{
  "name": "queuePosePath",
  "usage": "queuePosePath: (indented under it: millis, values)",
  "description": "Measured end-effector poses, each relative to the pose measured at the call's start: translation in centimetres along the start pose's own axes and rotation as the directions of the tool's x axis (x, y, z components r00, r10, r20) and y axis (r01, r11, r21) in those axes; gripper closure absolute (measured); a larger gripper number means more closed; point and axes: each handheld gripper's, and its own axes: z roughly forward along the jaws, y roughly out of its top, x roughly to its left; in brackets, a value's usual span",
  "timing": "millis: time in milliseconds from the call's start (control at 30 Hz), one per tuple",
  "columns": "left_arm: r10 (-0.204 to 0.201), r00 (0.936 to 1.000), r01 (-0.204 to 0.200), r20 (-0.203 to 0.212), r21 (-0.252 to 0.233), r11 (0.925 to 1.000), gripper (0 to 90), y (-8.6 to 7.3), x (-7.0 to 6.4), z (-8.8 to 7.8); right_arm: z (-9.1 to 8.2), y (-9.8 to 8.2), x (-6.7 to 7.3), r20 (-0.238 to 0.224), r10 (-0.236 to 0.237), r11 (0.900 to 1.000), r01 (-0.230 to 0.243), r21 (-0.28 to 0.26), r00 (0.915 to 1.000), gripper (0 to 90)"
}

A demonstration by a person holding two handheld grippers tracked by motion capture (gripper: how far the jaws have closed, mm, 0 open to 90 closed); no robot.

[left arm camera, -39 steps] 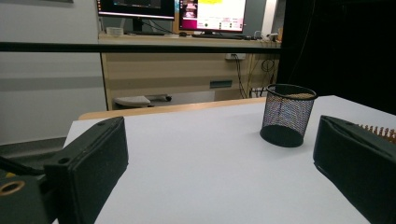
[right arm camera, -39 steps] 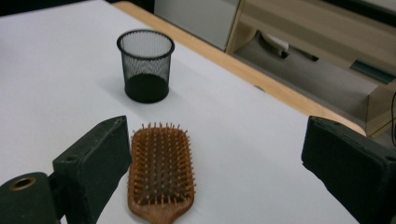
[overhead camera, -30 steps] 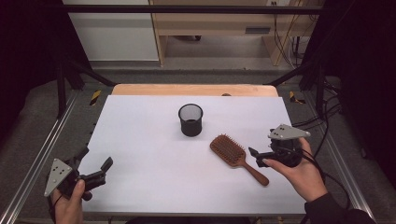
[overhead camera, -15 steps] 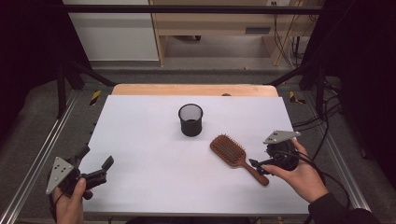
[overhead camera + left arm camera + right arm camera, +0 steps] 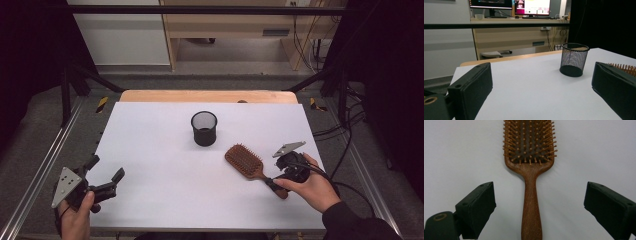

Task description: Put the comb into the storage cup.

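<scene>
Right gripper (image 5: 539,205) gapes wide astride the brown wooden paddle hairbrush (image 5: 530,167)
Probably stiff and light; its narrow handle looks the best hold

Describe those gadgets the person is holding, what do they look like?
Each hand-held gripper, left and right, is black, with two blocky, flat-faced black jaws and a grey three-cornered plate on top. A black cable trails from the right one. The person's right arm wears a dark sleeve.
</scene>
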Motion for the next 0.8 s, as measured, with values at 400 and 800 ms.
queuePosePath:
  millis: [400,800]
  values:
    - [-0.006,0.9998,0.006,-0.019,0.012,0.9999,3.7,-0.2,0.5,0.1,2.1,0.7,0.8,-0.04,-0.04,0.998,0.042,0.051,0.9984,11.4]
    - [0.003,0.9996,-0.002,-0.03,0.028,0.9996,3.7,-0.5,0.6,0.4,4.9,0.6,-0.2,-0.076,-0.013,0.994,0.021,0.112,0.997,15.2]
